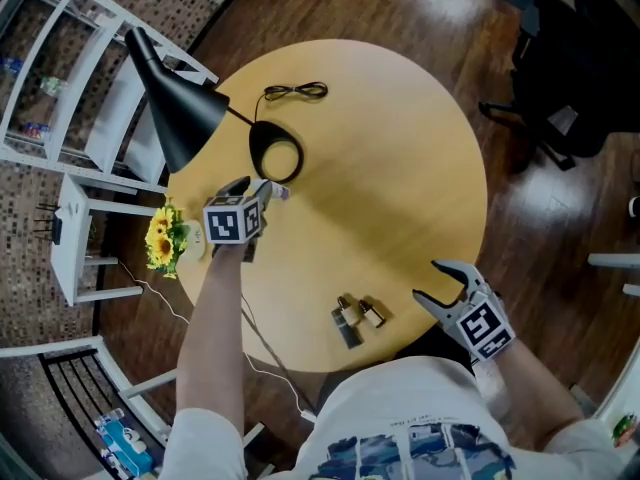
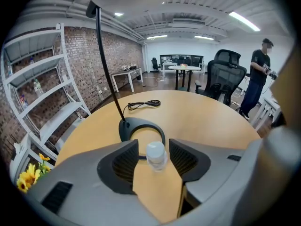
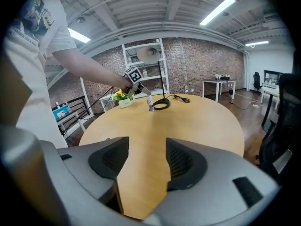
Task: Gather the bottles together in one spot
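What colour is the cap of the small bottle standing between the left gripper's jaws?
White. The cap tops the bottle and shows best in the left gripper view.

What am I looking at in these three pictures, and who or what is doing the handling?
There is no robot: a person holds a two-jaw tool in each hand. The top-down picture comes from a camera on the person's head. The other two cameras ride on the tools and look along their jaws. On the round table are a black lamp, a cable, yellow flowers and, near the person, a cluster of small bottles. The left gripper has its jaws open around a small clear bottle beside the lamp, without pressing on it. The right gripper is open and empty.
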Demonstrator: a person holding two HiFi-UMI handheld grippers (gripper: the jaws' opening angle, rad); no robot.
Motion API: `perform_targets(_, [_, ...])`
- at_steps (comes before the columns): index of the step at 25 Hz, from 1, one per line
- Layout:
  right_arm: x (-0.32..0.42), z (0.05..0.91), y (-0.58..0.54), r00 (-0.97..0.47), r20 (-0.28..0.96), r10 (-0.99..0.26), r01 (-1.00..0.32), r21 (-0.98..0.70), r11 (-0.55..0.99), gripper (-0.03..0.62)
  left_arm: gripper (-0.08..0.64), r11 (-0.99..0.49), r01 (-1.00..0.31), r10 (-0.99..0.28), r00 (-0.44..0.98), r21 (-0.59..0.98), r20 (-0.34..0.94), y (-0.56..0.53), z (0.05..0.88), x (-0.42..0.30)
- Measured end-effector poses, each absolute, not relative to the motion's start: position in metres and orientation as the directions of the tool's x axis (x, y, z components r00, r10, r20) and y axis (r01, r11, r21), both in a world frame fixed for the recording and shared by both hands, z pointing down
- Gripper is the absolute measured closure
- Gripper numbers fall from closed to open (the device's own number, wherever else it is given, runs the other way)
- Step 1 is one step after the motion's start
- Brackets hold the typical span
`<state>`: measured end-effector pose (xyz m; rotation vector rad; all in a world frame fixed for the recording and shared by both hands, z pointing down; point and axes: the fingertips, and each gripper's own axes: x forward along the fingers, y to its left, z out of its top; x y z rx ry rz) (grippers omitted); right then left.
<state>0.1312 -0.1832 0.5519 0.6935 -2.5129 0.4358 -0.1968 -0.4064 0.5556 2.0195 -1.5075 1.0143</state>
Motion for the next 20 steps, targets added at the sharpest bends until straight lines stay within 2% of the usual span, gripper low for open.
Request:
perform_targets(6, [0.139, 0.555, -0.188, -0.763, 0.524, -0.378, -0.519, -0.150, 0.841, 0.319, 0.344, -0.222, -0.969, -0.731, 0.090, -0.110, 0.676, -0.385, 0.519, -0.196])
perform_targets(15, [0.093, 0.524, -0.169, -0.803, 0.483, -0.349, -0.428, -0.059, 0.902, 0.319, 0.344, -0.101, -0.994, -0.803, 0.113, 0.053, 0.586, -0.247, 0.477, -0.199])
perform_targets(20, [0.069, 0.500, -0.125, -0.812, 0.481, -0.330, -0.382, -0.011, 0.924, 0.319, 0.345, -0.080, -0.990, -0.821, 0.134, 0.120, 0.554, -0.156, 0.449, -0.189])
